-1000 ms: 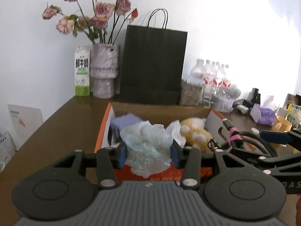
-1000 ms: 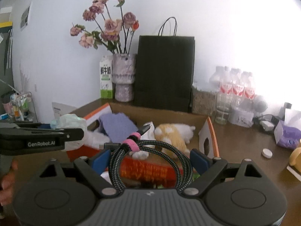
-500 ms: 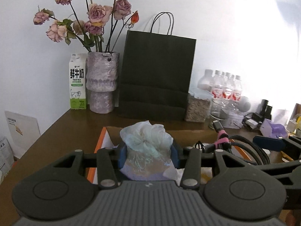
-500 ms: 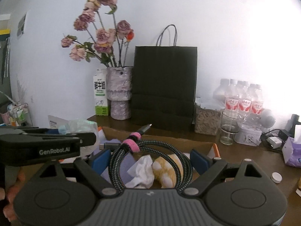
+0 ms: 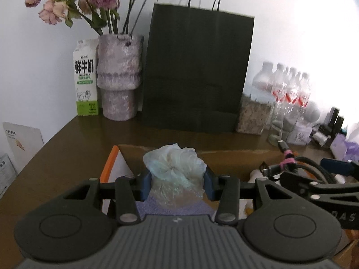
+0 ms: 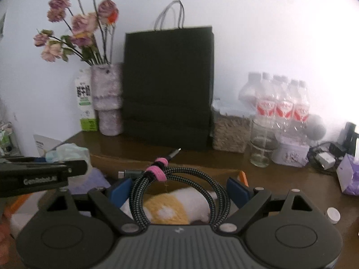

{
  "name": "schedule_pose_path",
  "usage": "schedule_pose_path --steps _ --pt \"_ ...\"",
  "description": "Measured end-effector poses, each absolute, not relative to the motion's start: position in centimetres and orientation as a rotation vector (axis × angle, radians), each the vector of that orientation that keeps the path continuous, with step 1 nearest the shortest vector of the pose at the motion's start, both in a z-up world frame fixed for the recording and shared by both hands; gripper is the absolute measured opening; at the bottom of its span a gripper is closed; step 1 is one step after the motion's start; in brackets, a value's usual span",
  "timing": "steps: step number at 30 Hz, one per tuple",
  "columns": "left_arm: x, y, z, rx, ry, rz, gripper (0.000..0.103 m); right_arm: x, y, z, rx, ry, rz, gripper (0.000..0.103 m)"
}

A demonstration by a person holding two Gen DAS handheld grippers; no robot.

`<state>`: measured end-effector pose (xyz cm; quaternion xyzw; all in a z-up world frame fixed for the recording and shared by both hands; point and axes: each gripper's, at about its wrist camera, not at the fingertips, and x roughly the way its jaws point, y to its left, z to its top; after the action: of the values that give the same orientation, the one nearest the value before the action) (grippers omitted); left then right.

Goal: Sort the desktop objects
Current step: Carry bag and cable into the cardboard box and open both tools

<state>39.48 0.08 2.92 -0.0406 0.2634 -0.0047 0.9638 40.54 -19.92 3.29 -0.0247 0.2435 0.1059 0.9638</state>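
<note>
My left gripper [image 5: 177, 185] is shut on a crumpled clear plastic bag [image 5: 175, 168] and holds it above the cardboard box [image 5: 224, 154], over a purple cloth [image 5: 175, 208] inside it. My right gripper [image 6: 179, 189] is shut on a coiled braided cable [image 6: 179, 177] with a pink strap, held above the same box [image 6: 197, 163], over a yellow and white plush toy [image 6: 170, 210]. The right gripper with the cable also shows at the right of the left wrist view [image 5: 296, 170].
A black paper bag [image 5: 197, 71], a vase of dried roses [image 5: 119, 76] and a milk carton [image 5: 85, 78] stand at the back. Water bottles [image 6: 282, 103], a glass [image 6: 261, 143], a grain jar [image 6: 231, 132] and a tissue pack [image 6: 349, 174] stand on the right.
Both grippers have moved forward over the box with their loads, toward the back of the table. The box's inside now lies lower in both views.
</note>
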Motion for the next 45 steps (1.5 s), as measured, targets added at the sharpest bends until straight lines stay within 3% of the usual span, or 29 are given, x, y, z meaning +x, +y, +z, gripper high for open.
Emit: schedule_pose_path --steps 10,14,16,18,21,22,45 --pt "39.8 -0.2 1.5 -0.066 0.575 -0.014 0.047 41.2 -20.1 2.4 -0.048 0.534 0.234 0.090" --pt "39.8 -0.4 1.3 -0.050 0.583 -0.010 0.052 41.3 -19.9 2.1 -0.057 0.548 0.235 0.090" --pt "39.7 -0.5 1.4 -0.040 0.582 0.000 0.064 41.2 -19.8 2.1 -0.063 0.552 0.239 0.090" --pt "39.5 -0.6 1.6 -0.031 0.570 0.012 0.092 41.2 -19.8 2.2 -0.056 0.555 0.251 0.090" --pt "39.0 -0.9 2.3 -0.009 0.537 0.035 0.103 41.0 -19.8 2.4 -0.060 0.560 0.257 0.098" --pt "38.9 -0.9 2.5 -0.001 0.525 0.046 0.103 40.9 -19.8 2.5 -0.057 0.557 0.255 0.103" --pt "34.6 -0.4 5.9 -0.065 0.441 0.053 0.103 37.4 -20.1 5.8 -0.039 0.459 0.281 0.103"
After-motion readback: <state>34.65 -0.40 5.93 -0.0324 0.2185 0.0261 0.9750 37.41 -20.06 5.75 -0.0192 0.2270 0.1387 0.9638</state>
